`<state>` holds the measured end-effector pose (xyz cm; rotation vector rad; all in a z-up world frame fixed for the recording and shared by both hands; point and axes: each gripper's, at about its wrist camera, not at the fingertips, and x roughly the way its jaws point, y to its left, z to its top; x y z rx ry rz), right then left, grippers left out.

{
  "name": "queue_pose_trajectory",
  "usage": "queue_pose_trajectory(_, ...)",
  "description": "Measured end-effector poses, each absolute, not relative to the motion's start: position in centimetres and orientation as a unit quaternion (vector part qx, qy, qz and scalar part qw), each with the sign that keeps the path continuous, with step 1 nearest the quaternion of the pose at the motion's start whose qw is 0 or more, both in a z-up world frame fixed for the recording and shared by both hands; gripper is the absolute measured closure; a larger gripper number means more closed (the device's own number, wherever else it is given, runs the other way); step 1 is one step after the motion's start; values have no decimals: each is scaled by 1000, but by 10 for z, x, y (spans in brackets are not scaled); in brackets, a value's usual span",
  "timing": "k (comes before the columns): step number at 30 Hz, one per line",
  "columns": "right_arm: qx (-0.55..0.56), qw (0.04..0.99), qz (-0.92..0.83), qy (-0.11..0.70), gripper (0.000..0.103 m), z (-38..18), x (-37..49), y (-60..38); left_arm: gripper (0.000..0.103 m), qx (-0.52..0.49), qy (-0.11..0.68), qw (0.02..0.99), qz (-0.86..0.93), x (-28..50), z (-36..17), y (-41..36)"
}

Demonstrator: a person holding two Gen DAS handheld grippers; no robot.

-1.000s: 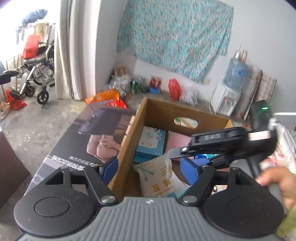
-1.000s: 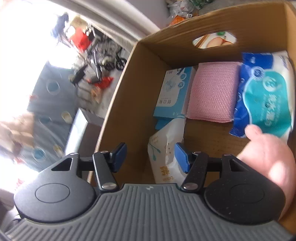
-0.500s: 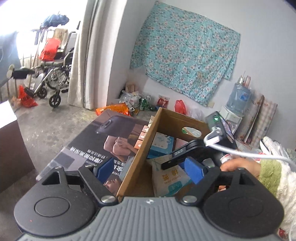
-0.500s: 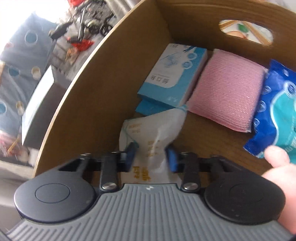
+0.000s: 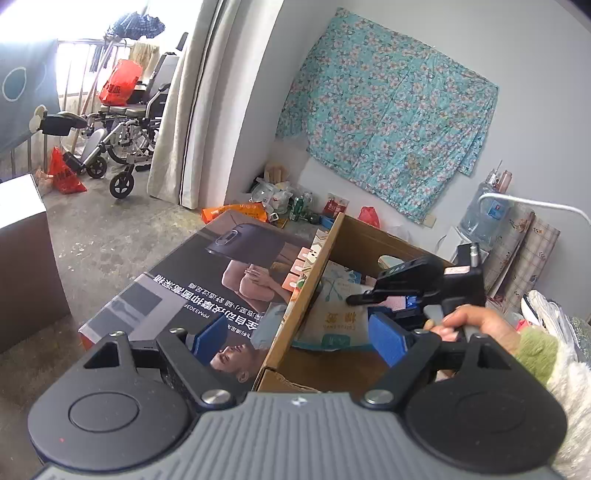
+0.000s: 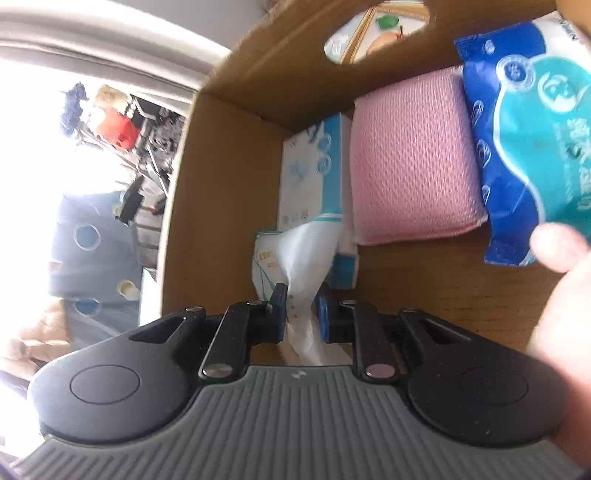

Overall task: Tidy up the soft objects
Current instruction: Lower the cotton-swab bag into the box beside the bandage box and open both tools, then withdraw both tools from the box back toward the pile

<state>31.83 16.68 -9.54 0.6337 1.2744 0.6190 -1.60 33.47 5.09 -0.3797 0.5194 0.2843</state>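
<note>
The right tool (image 6: 301,314) is pressed together on the gathered plastic end of a white tissue pack (image 6: 295,258), which is pinched between the two blue pads (image 6: 321,314). The pack is held inside the cardboard box (image 6: 229,177), near the box's left wall, with its lower part hanging toward the box floor; whether it touches the floor cannot be told. In the left wrist view the same tissue pack (image 5: 338,314) is seen tilted just inside the box wall (image 5: 306,291), with the right tool (image 5: 406,284) above and beside it and the right hand (image 5: 476,325) wrapped around the handle.

Behind the held pack, a white and blue box of masks (image 6: 314,173) is seen leaning near the far left corner. Beside it, a pink mesh sponge (image 6: 410,155) is laid flat, and a blue and teal wipes pack (image 6: 528,136) is placed just right of the sponge, touching it. An oval handle cut-out (image 6: 376,33) is visible in the far wall.

The left tool (image 5: 295,336) is spread wide and nothing is held by it; it is positioned over the near left edge of the cardboard box, with one pad outside and one inside. The box is set beside a large printed carton (image 5: 207,280) lying flat. A floral cloth (image 5: 388,118) is hung on the wall, and a wheelchair (image 5: 122,133) is parked by the curtain (image 5: 192,103).
</note>
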Motion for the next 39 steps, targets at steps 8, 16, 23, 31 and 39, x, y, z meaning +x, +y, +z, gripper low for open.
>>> queue_pose_trajectory(8, 200, 735, 309, 570, 65, -85, 312, 185, 18, -184, 256, 939, 135, -16, 47, 330)
queue_pose_trajectory(16, 117, 780, 348, 507, 26, -29, 294, 184, 17, -174, 254, 943, 129, -17, 48, 314)
queue_pose_trajectory(23, 118, 784, 422, 440, 18, 46, 258, 107, 11, -145, 233, 959, 76, -21, 58, 267)
queue_pose_trajectory(31, 72, 839, 391, 371, 10, 113, 194, -51, 5, -131, 223, 964, -64, -19, 53, 184)
queue_pose_trajectory(39, 73, 904, 266, 327, 2, 105, 135, -202, 5, -78, 250, 946, -189, 0, 43, 92)
